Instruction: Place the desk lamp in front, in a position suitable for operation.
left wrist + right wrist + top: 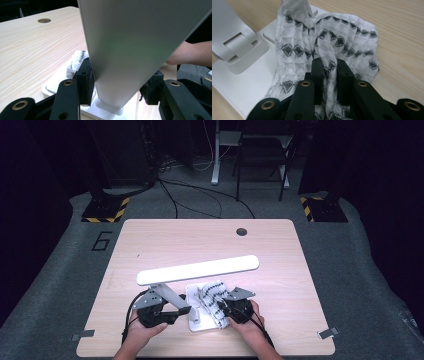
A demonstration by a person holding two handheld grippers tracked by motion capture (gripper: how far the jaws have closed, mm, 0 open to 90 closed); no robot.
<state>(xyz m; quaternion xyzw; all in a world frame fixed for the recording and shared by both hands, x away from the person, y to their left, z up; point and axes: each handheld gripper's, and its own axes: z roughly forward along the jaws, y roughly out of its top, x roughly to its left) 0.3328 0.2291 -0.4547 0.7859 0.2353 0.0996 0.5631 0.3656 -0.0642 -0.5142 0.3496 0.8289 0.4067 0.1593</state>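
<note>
Nearest the person, the left gripper (159,312) clamps the lamp arm (130,50) just above the white lamp base (244,85), while the right gripper (330,67) pinches a fold of the patterned cloth (332,37) lying on that base, the lit lamp head (198,269) beyond.

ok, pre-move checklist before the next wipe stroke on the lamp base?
1. Left gripper clamped on lamp arm: ok, both pads touch it.
2. Right gripper shut on cloth: ok, a fold sits between the jaws.
3. Cloth on lamp base: ok, draped over its edge.
4. Base flat on table: cannot tell.
5. Lamp head lit, above the grippers: ok.
</note>
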